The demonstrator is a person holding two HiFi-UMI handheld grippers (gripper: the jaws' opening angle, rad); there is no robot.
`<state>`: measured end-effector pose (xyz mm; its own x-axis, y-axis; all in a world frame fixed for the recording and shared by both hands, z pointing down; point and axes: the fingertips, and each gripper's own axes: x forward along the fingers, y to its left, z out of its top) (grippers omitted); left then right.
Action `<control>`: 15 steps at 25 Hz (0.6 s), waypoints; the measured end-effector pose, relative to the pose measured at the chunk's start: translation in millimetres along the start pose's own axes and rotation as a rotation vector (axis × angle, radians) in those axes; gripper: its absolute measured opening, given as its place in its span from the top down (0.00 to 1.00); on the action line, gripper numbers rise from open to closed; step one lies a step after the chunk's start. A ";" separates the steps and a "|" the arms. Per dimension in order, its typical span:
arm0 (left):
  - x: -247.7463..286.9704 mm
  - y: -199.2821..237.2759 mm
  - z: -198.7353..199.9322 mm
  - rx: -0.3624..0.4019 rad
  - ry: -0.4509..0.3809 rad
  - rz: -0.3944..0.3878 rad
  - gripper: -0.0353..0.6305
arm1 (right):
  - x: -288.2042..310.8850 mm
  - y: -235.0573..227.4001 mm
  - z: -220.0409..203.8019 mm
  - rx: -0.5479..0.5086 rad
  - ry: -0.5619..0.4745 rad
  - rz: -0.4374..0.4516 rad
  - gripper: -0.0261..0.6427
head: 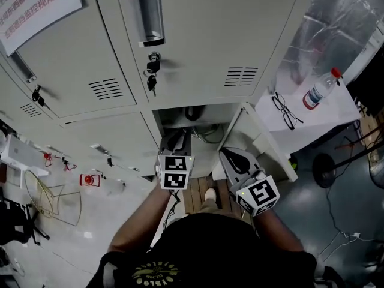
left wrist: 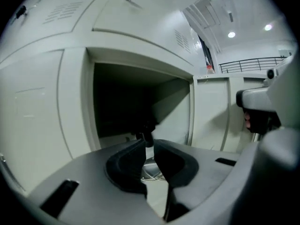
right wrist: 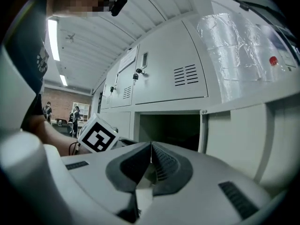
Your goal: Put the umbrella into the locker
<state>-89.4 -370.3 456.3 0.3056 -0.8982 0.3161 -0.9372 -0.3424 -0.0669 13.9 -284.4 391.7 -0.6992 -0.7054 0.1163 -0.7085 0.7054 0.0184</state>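
One dark, slim end, read as the umbrella (left wrist: 147, 131), shows at the mouth of the open locker (left wrist: 140, 60) compartment. That end faces out toward the opening. The rest is lost in the shadowed interior, so its long axis cannot be confirmed. The head view shows only dark shapes and a loop of cable inside.

The left tongs (left wrist: 151, 143) point into the compartment, their jaws drawn nearly together with a slim gap. The dark end sits in line with that gap at the tips, and whether the pads press on it cannot be told. The right tongs (right wrist: 151, 146) are fully closed, pad against pad, with nothing between them. They are held beside the compartment's door (head: 255, 140), which stands swung open to the right.

The locker doors above are closed, and a bunch of keys (head: 152, 71) hangs from one lock. A printed notice (head: 36, 5) is fixed to the upper left door.

To the right of the lockers a white surface (head: 336, 110) carries a pair of glasses (head: 287, 110) and a clear bottle (head: 318, 90) with a red cap, which stand apart. The bottle's contents cannot be judged. Clear plastic sheeting (head: 336, 29) hangs behind them.

The floor (head: 336, 221) is dark grey on the right, with cables trailing across it, and pale on the left, where a wire frame (head: 54, 200) stands. The ceiling has recessed lights.
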 end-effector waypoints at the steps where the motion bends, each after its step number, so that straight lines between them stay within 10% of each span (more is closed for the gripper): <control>1: -9.1 2.8 3.8 -0.003 -0.021 0.014 0.85 | -0.9 0.6 2.2 -0.011 -0.003 -0.002 0.92; 15: -110.9 25.8 61.5 0.044 -0.231 0.083 0.91 | -18.6 -2.2 50.9 -0.123 -0.075 -0.066 0.92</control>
<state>-137.2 -296.5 361.3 0.2630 -0.9612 0.0837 -0.9540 -0.2720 -0.1264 23.6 -276.4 338.9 -0.6596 -0.7507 0.0362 -0.7397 0.6569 0.1460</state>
